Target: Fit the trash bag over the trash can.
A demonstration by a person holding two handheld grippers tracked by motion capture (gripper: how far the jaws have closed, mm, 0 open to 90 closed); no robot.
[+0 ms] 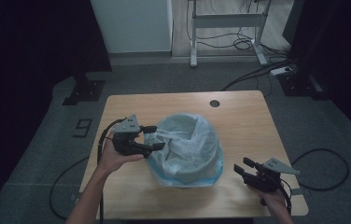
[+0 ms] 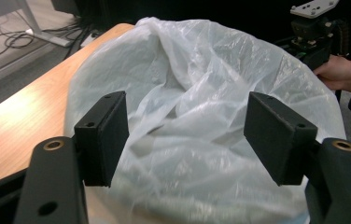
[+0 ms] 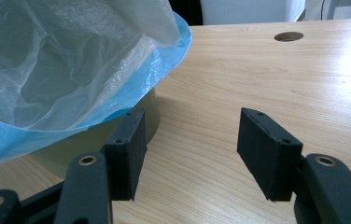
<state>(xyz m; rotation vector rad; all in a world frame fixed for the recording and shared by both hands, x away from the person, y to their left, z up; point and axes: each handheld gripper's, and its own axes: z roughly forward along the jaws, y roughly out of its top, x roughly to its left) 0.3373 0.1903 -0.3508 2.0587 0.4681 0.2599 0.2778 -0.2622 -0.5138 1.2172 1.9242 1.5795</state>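
Resting on the table (image 1: 239,116), the bin (image 3: 71,144) with its bag (image 1: 187,149) is the landmark. Nearest, right of the bin and apart from it, the right gripper (image 1: 242,168) has wide, empty jaws. At the bin's left side, the left gripper (image 1: 154,138) sits against the bag, jaws wide, nothing pinched. Beyond the bin lies a cable hole (image 1: 214,103).

One wooden table (image 1: 243,121) holding one round bin (image 3: 148,119), lined with one clear plastic bag (image 1: 187,144) over one blue bag (image 3: 164,60); two handheld grippers, left gripper (image 1: 152,137) and right gripper (image 1: 242,167); one cable hole (image 1: 214,103) in the tabletop
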